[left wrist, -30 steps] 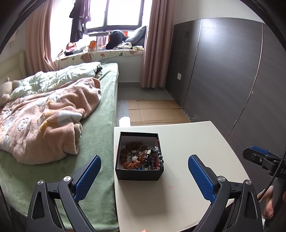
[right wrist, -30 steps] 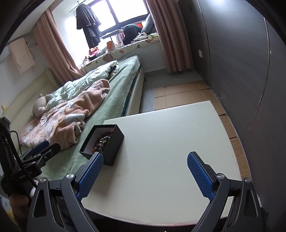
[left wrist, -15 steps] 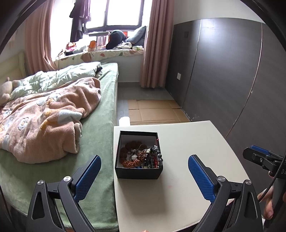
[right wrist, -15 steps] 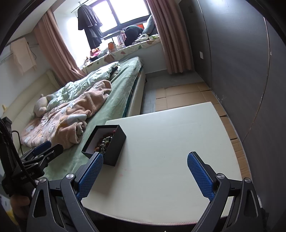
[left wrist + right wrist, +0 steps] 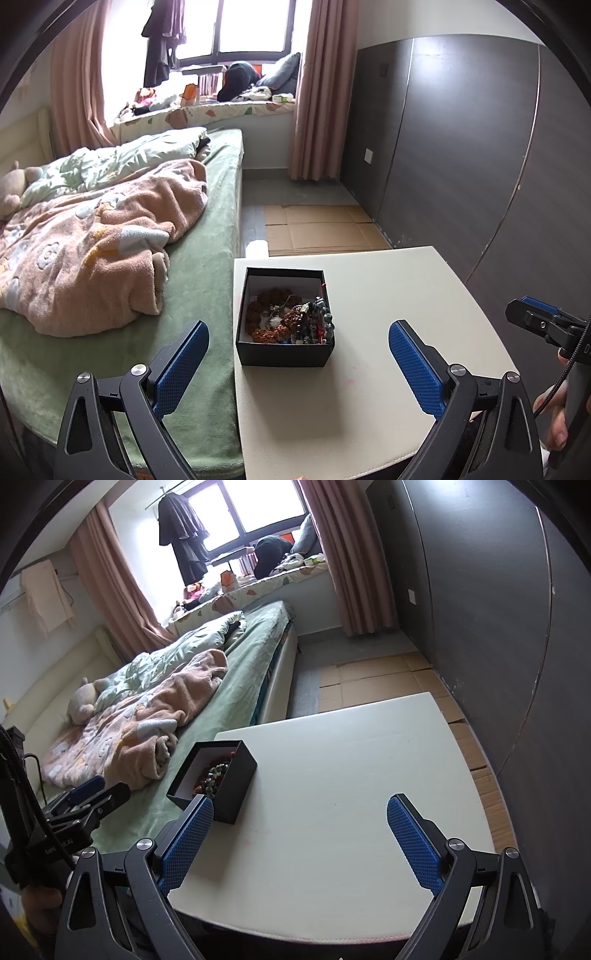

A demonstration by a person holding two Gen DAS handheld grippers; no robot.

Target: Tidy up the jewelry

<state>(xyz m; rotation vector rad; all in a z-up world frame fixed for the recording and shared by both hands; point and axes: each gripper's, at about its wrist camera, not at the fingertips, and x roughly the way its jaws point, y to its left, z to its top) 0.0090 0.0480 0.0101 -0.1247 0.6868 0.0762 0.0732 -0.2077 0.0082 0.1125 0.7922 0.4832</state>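
A black open box (image 5: pixel 284 354) stands on the left side of a white table (image 5: pixel 388 288). It holds a tangle of jewelry (image 5: pixel 291 321): brown bead bracelets, dark beads and a chain. My left gripper (image 5: pixel 297 332) is open and empty, held above the table's near edge just in front of the box. My right gripper (image 5: pixel 299 808) is open and empty above the table's near middle. The box (image 5: pixel 236 790) lies to its left, with beads (image 5: pixel 212 773) showing inside. Each gripper shows at the edge of the other's view: the right one (image 5: pixel 546 321) and the left one (image 5: pixel 92 794).
A bed (image 5: pixel 207 258) with a green sheet and a pink blanket (image 5: pixel 92 240) adjoins the table's left side. A dark wall panel (image 5: pixel 480 147) stands to the right. Cardboard sheets (image 5: pixel 317 229) lie on the floor beyond the table. The table's right half is bare.
Both grippers have drawn slightly back and up from the table, so the box sits a little farther away in both views. Both stayed open.
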